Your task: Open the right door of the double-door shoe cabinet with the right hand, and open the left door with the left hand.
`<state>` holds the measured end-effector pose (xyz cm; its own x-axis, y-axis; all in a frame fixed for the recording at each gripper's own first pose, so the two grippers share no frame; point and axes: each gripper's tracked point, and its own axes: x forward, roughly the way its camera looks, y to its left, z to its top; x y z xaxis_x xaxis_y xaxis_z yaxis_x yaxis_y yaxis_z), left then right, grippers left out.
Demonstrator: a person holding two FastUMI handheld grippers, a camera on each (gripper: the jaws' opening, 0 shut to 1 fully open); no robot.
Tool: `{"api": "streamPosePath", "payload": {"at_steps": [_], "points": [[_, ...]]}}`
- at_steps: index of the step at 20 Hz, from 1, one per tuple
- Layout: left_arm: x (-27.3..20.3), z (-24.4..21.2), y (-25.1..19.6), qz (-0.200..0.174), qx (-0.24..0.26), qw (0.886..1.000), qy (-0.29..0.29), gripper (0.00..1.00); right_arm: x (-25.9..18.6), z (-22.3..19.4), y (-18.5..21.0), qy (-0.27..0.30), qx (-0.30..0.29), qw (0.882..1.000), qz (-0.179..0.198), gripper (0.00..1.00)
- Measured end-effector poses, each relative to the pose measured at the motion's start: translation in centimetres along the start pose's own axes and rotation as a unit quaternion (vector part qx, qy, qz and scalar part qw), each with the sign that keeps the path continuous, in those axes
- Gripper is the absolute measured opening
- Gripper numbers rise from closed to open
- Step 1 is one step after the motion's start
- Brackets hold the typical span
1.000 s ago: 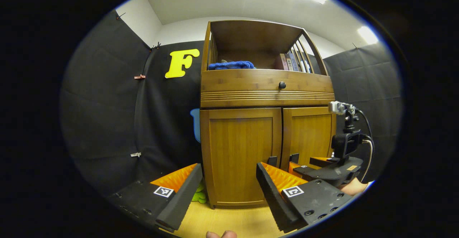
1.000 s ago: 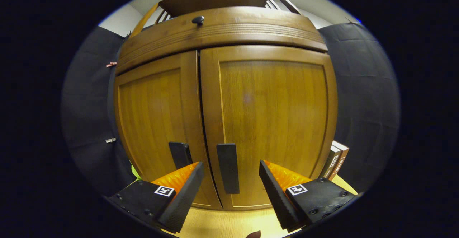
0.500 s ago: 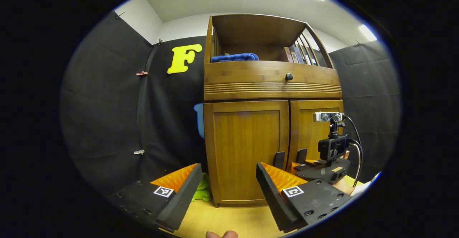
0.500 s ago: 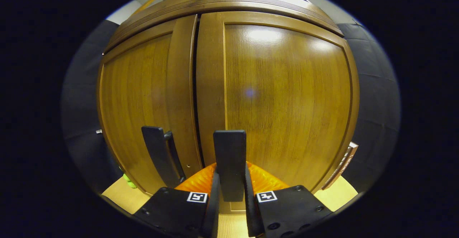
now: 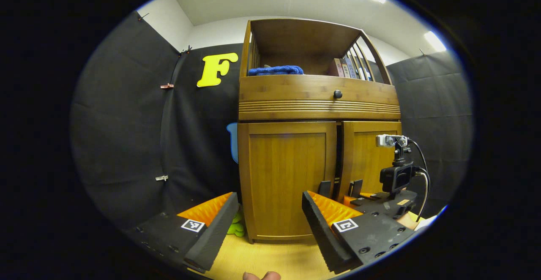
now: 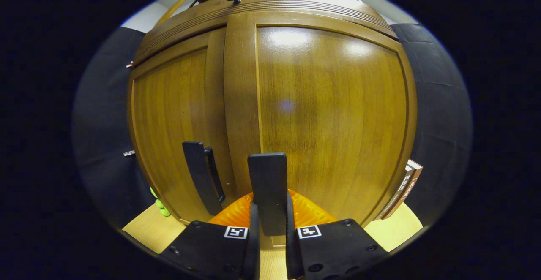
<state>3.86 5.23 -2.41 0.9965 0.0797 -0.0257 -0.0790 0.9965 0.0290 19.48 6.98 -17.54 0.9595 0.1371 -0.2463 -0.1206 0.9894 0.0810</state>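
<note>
The shoe cabinet [image 5: 317, 157] stands on a pale wood floor [image 5: 270, 256] against black cloth. Its top shelf holds a blue towel [image 5: 275, 69] at left and books [image 5: 346, 66] at right. The left gripper [image 5: 266, 225] is spread; the right gripper [image 6: 270, 246] pinches the right door handle [image 6: 267, 191], with the right door [image 5: 365, 161] slightly ajar.

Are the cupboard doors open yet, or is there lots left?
Just started. The right claw is shut on the right door handle, and the right door shows a dark gap beside the left door. The left claw is open, away from the left door handle, so that door remains.
</note>
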Motion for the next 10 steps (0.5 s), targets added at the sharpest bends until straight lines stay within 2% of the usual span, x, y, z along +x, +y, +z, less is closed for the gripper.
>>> {"api": "streamPosePath", "payload": {"at_steps": [5,6,7,10], "points": [[-1.3,0.1,-0.8,-0.002,-0.003,1.000,-0.004,0.92,-4.7,-0.4,-1.4,-0.002,0.003,1.000,0.012,0.28],[-1.6,0.2,-1.0,-0.002,-0.004,1.000,-0.004,0.95,-5.7,-0.6,-1.8,-0.003,0.006,1.000,0.013,0.28],[-1.8,0.2,-1.3,-0.003,-0.004,1.000,-0.004,0.92,-6.6,-0.7,-2.2,-0.003,0.009,1.000,0.015,0.28],[-2.5,0.5,-2.2,-0.005,-0.005,1.000,-0.008,0.95,-9.5,-0.7,-4.0,-0.004,0.017,1.000,0.015,0.28]]}}
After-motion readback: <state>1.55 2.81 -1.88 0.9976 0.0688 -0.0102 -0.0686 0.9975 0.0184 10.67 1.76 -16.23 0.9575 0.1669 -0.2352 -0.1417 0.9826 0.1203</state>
